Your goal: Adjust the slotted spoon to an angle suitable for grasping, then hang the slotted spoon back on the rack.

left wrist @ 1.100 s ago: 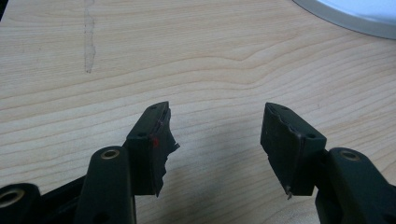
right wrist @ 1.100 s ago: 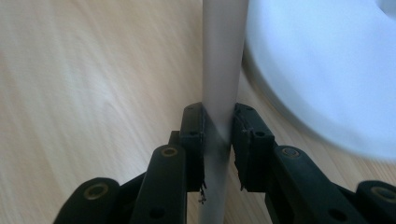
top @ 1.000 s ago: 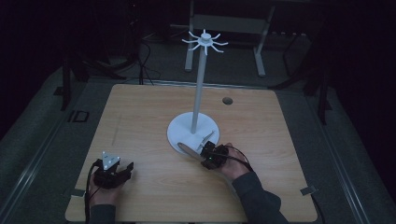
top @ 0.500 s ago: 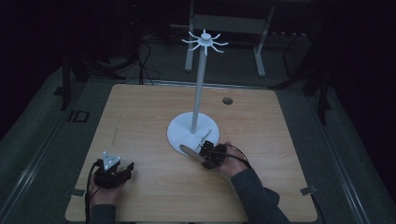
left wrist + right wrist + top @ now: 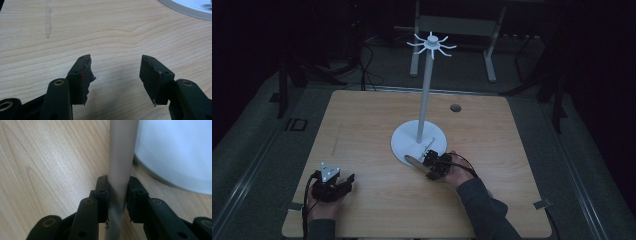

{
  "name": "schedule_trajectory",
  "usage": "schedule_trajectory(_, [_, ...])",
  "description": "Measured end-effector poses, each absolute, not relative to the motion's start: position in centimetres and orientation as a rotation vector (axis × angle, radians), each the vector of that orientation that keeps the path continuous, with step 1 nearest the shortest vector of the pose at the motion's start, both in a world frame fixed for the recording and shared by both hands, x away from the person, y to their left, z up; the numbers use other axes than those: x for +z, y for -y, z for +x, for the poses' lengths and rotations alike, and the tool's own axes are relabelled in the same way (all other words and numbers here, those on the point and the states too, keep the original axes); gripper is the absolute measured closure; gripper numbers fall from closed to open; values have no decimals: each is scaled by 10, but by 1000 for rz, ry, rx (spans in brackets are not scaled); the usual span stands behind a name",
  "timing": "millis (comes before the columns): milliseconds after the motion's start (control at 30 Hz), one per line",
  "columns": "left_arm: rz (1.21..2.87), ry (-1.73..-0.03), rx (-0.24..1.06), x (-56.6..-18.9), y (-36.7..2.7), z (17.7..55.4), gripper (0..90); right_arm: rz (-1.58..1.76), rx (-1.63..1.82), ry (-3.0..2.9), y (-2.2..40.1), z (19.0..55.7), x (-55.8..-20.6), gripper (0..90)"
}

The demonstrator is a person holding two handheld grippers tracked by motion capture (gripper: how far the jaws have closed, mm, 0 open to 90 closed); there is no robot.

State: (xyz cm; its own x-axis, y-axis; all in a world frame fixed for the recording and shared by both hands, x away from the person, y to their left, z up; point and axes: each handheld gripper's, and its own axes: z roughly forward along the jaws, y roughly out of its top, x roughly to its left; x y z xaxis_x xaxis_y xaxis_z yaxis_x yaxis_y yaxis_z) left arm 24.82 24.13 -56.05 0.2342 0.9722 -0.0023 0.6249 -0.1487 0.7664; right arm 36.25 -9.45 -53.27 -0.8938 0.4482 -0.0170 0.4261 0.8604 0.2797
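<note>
My right gripper (image 5: 426,159) pinches a grey rod (image 5: 120,170) beside the stand base (image 5: 418,141); my left gripper (image 5: 115,75), jaws spread, rests near the counter's (image 5: 362,120) front-left corner.

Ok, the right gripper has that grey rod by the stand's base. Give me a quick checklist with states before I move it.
1. Right gripper shut on the grey rod: ok, a jaw presses it from each side in the right gripper view.
2. Rod centred in the pads: ok, it runs straight up between them.
3. Rod clear of the white stand base: cannot tell; its tip lies right at the base's edge in the high view.
4. Left gripper free: ok, jaws wide apart over bare table.
5. Left gripper out of the way: ok, it sits near the table's front left corner.
6. Stand upright: ok, its pole is vertical.
</note>
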Motion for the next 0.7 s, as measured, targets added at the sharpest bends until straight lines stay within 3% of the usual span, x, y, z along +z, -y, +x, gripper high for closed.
schedule_trajectory(700, [1871,-1453,681,-560,-238,250,432,716,509,-2911,101,355,-527,734])
